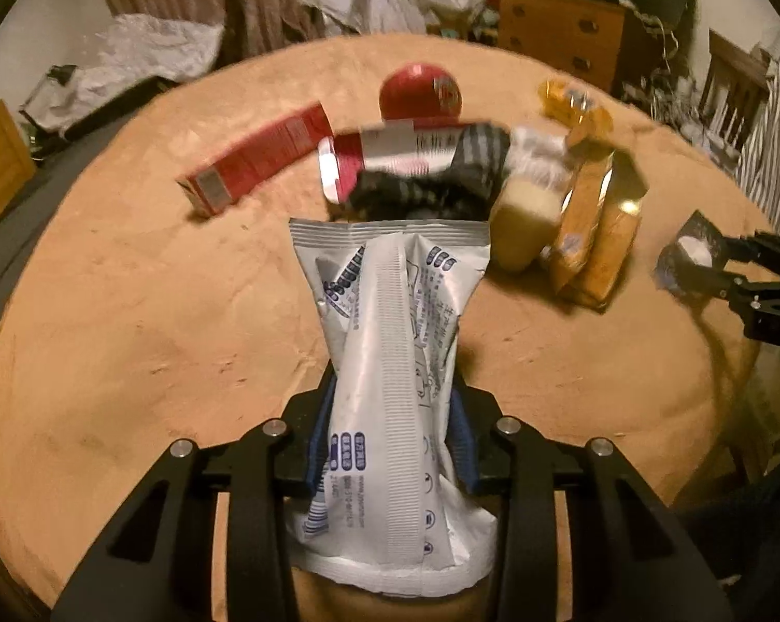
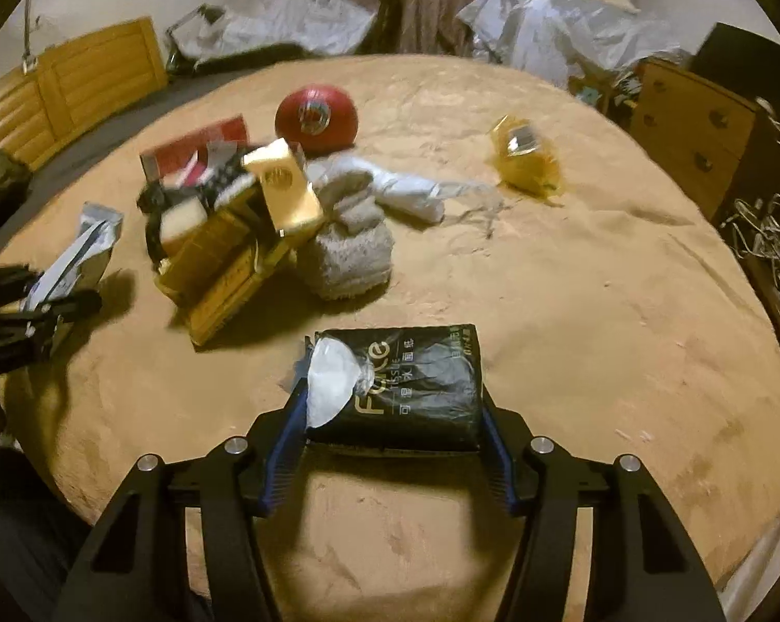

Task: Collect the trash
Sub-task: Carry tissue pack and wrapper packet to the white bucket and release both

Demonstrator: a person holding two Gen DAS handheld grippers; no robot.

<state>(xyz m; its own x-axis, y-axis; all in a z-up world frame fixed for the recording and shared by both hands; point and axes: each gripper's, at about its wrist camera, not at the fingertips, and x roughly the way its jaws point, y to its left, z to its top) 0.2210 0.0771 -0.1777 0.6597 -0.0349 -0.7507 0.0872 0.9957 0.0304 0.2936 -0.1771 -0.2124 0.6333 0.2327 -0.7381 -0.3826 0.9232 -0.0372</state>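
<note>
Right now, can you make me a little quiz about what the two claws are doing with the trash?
1. True or false: the left claw is shut on the white wrapper.
2. What sits between the right claw's fingers? A) red ball B) black tissue pack C) yellow bag
3. Fill in: the red ball lies on the ___ blanket.

Key: 1 true. 2 B, the black tissue pack. 3 tan.
</note>
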